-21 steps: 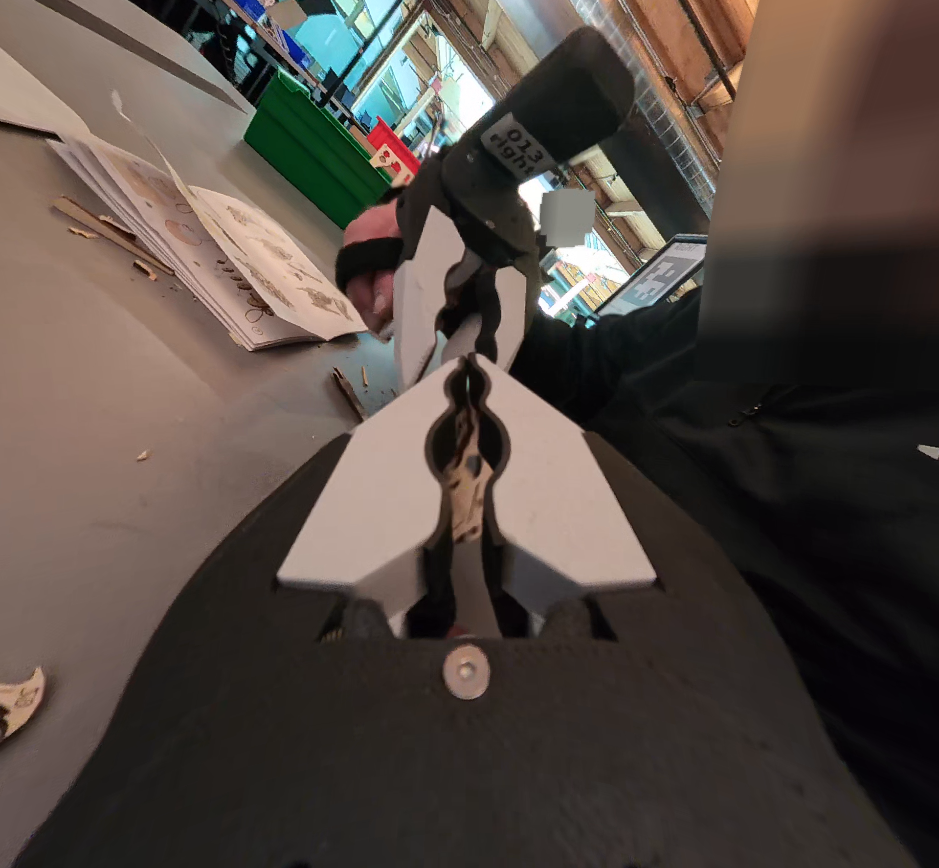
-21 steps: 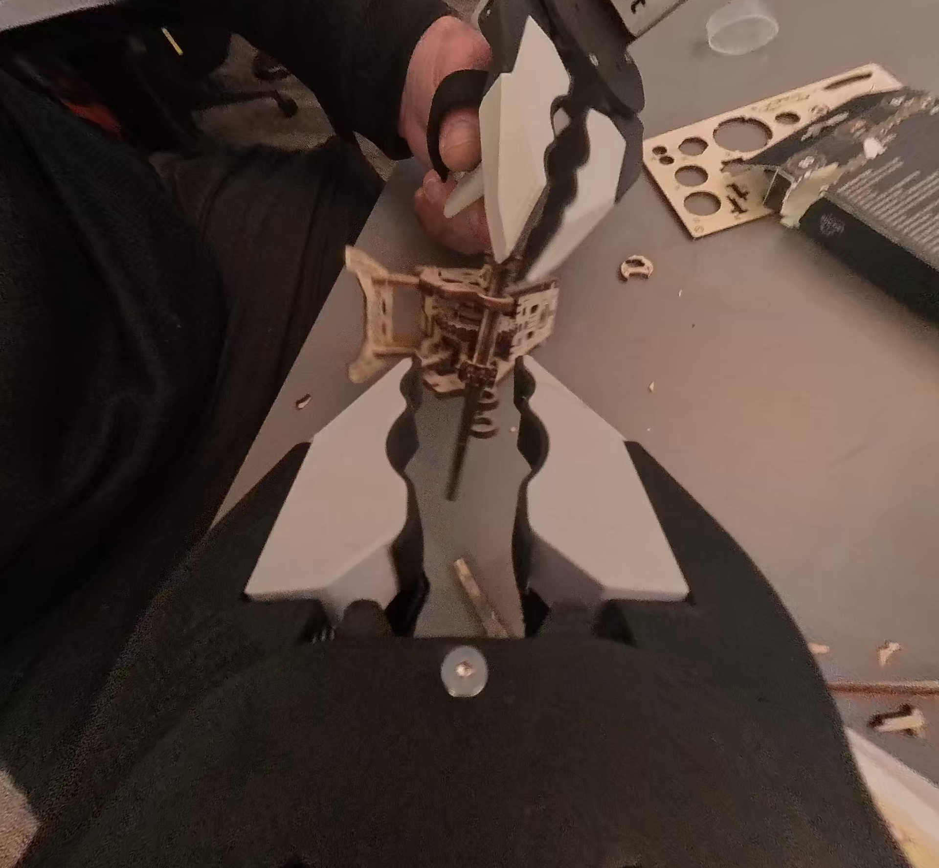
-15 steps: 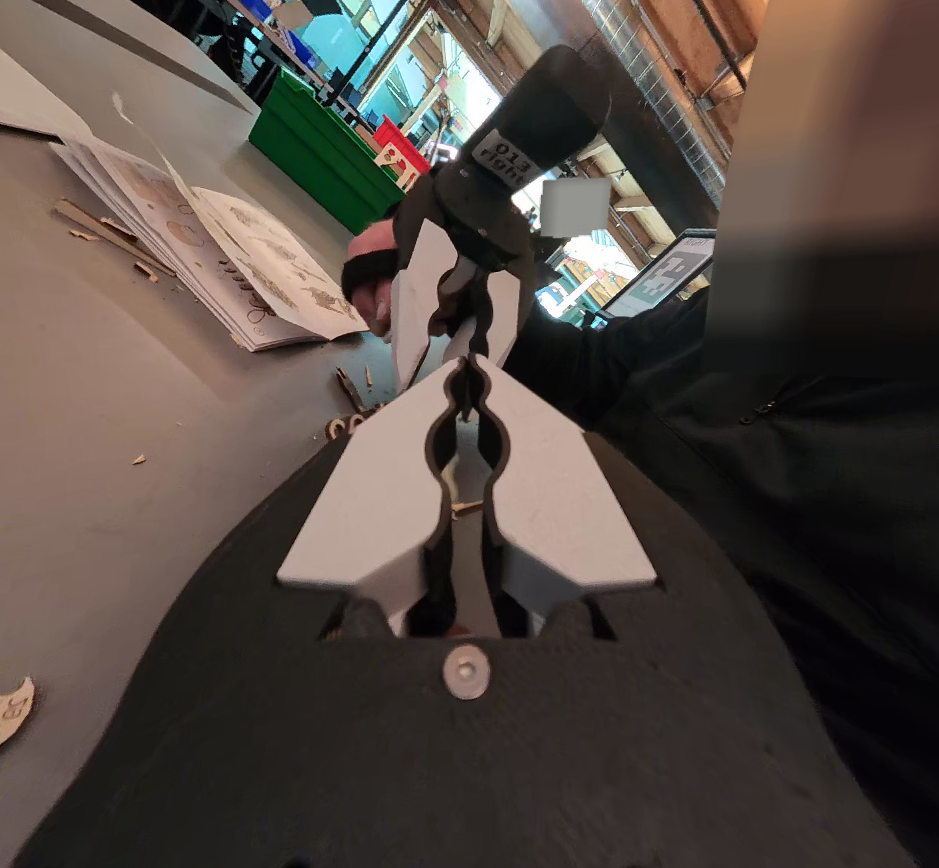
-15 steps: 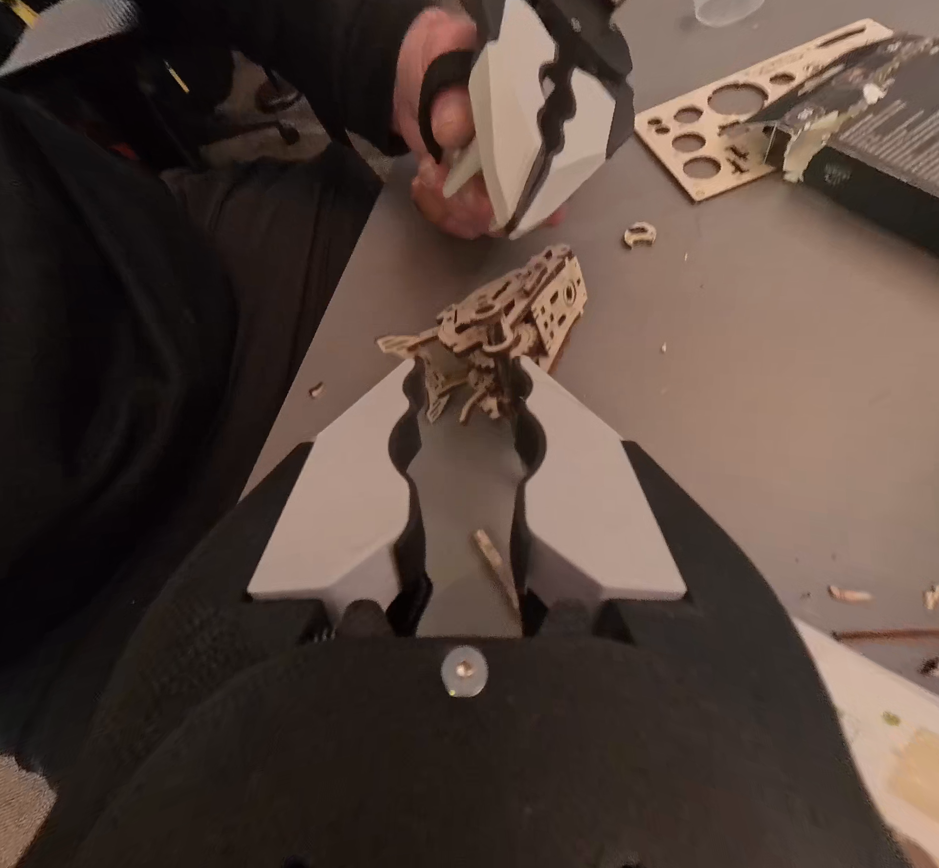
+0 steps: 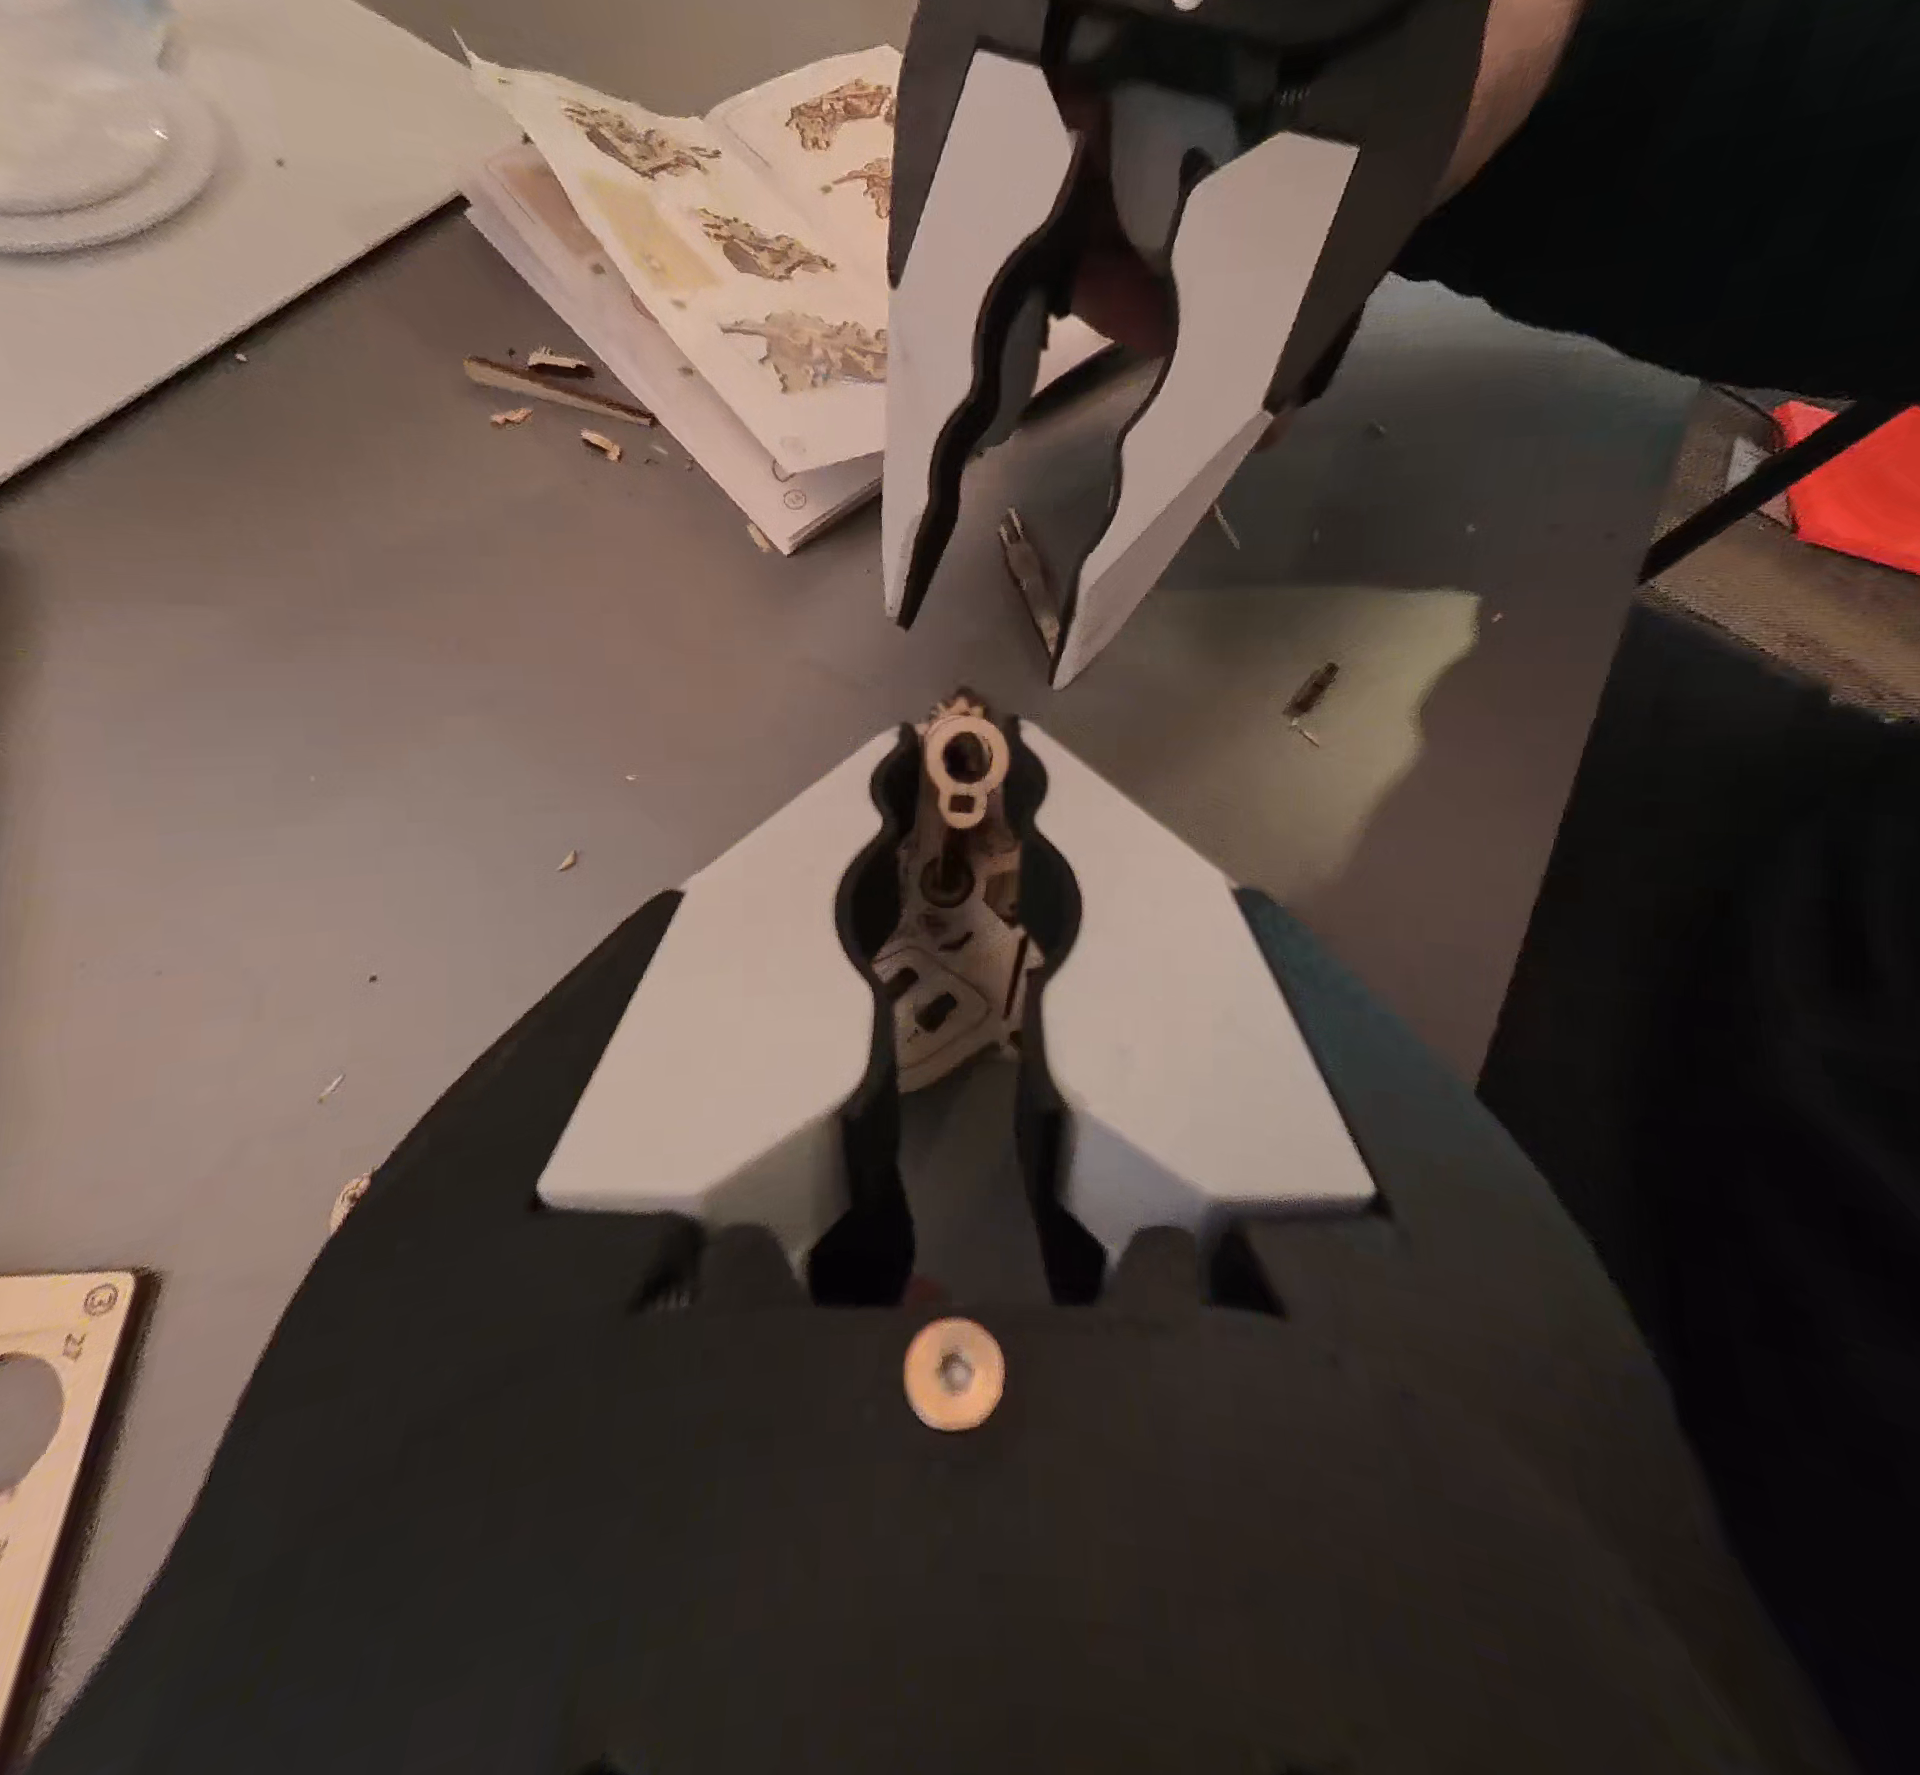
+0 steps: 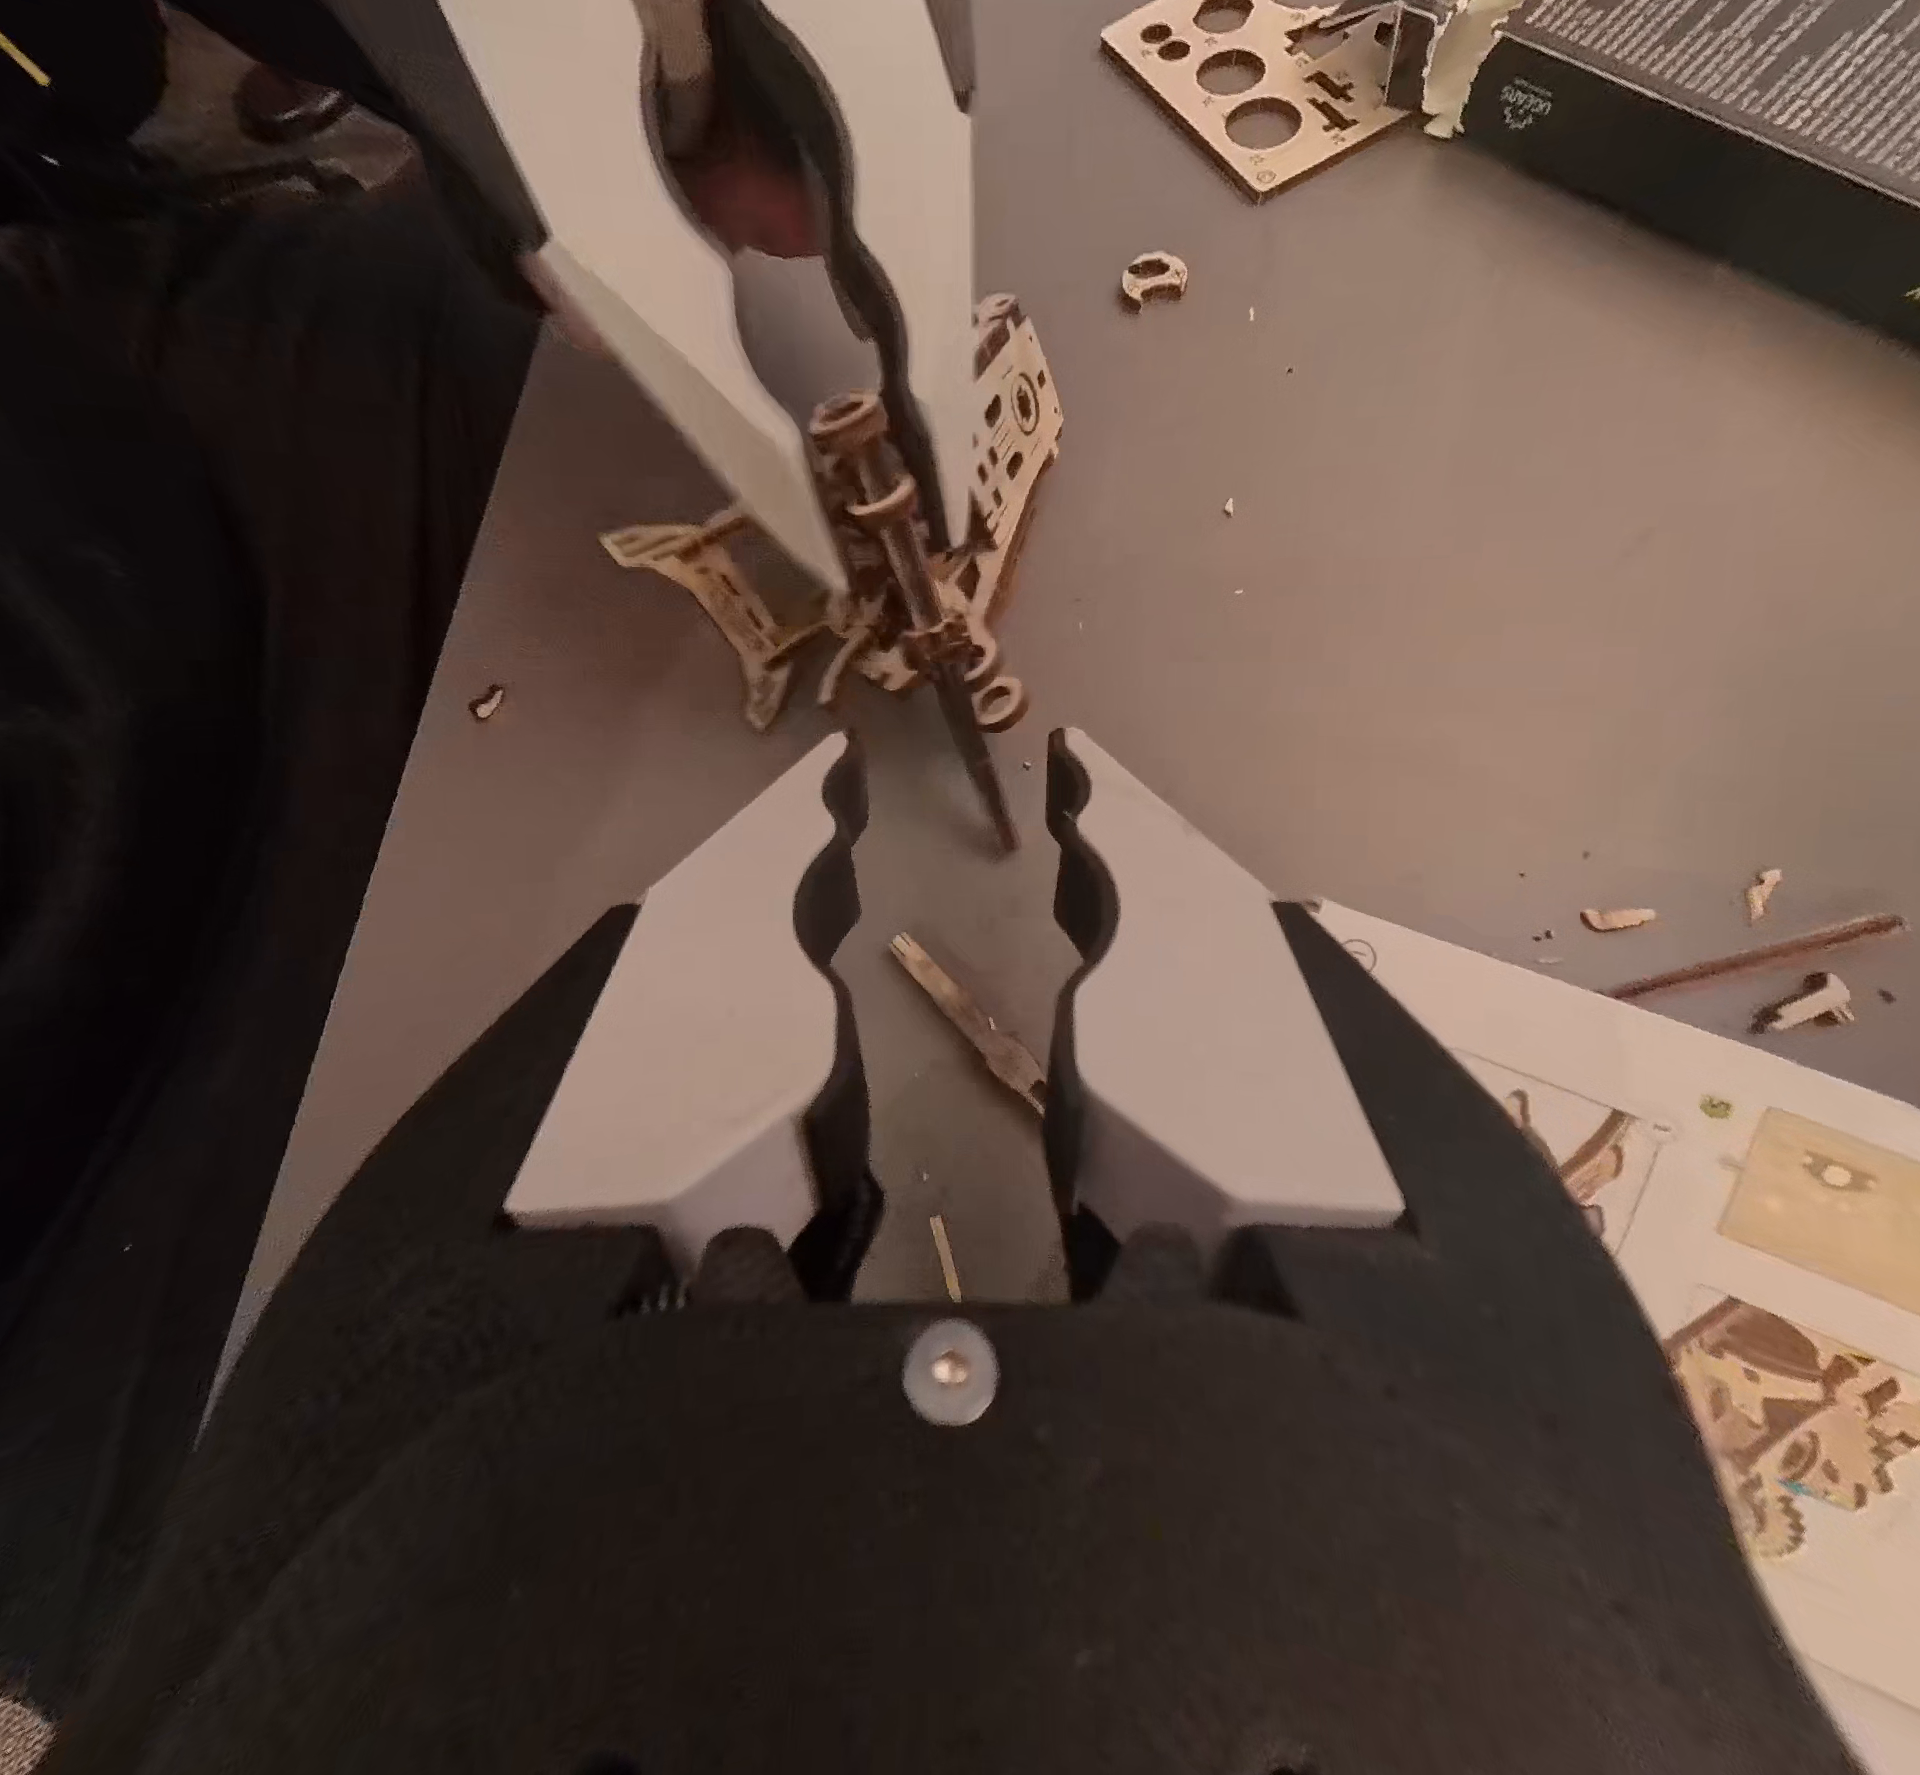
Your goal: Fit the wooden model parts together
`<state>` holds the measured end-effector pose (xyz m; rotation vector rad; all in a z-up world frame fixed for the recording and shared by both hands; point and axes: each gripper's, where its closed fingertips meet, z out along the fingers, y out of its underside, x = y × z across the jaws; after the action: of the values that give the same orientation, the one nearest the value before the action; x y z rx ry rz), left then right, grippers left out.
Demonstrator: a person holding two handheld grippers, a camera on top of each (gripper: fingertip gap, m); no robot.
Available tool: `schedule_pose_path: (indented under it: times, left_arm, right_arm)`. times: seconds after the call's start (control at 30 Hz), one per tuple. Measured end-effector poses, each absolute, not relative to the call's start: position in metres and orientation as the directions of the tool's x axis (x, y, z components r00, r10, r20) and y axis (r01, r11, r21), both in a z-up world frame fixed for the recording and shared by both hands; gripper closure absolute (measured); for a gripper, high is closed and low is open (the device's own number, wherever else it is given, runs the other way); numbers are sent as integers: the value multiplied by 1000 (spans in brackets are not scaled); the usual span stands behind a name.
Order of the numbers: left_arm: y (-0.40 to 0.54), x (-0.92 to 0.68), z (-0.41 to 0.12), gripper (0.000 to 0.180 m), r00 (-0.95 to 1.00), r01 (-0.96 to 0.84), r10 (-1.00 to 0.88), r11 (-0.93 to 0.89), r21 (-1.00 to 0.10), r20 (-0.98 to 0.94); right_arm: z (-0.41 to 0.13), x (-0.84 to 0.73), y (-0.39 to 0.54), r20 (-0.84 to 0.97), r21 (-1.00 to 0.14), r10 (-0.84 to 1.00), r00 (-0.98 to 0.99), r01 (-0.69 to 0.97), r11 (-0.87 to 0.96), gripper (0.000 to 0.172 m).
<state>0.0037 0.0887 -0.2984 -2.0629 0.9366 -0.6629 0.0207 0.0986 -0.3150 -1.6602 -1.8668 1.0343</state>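
Observation:
My left gripper [image 5: 961,733] is shut on the pale wooden model [image 5: 951,982]; a wooden ring [image 5: 961,769] of it sits at the fingertips. In the right wrist view the left gripper [image 6: 894,562] reaches down from the top, its fingers [image 6: 675,375] clamped on the model [image 6: 727,572] just above the grey table [image 6: 1455,530]. The model's dark rod [image 6: 982,769] points in between my right gripper's tips. My right gripper [image 6: 954,743] is open and touches nothing. It also shows open at the top of the left wrist view [image 5: 982,650].
A wooden sliver [image 6: 966,1008] lies on the table between the right fingers. An instruction booklet [image 5: 727,271] lies behind, a punched wooden sheet [image 6: 1247,84] and a black box [image 6: 1714,42] at the far right. Chips are scattered around. A person's dark clothing [image 6: 208,686] borders the table edge. Only a small space, under 4 cm, lies between the two pairs of fingers. About 6 cm separates my right fingertips from the wooden sliver [image 6: 966,1008]. My left wrist view [image 5: 1034,599] looks at it from another angle.
Half a second ago the model sat at my right gripper's tips and my left gripper was shut on nothing. Now the left gripper has swung down and holds the model; the right is clear of it.

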Motion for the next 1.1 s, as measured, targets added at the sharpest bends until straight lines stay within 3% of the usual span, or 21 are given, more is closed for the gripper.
schedule_pose_path:
  times: [0.17,0.3,0.57,0.73,0.9,1.0,1.1]
  left_arm:
    - [78,-3,-283,169,613,-274,-769,-423,-864,182]
    - [81,-20,-255,170,601,14,-713,-442,-897,361]
    - [84,-28,-200,170,404,391,-727,-411,-823,555]
    - [81,-14,-194,170,315,439,-755,-422,-794,575]
    - [81,-8,-200,167,322,460,-756,-402,-792,570]
    - [80,-7,-205,153,360,423,-754,-393,-817,549]
    - [76,1,-221,155,439,270,-762,-394,-879,476]
  right_arm:
    - [-313,21,90,-213,-787,959,-184,614,-57,133]
    - [-297,13,82,-340,-826,921,-191,528,-195,123]
    - [-235,0,73,-475,-875,830,-293,256,-410,119]
    - [-211,4,77,-433,-901,840,-327,121,-417,148]
    - [-213,14,80,-391,-920,870,-301,104,-378,151]
    - [-217,21,80,-380,-925,879,-288,114,-362,154]
    - [-226,25,81,-369,-929,890,-269,139,-343,155]
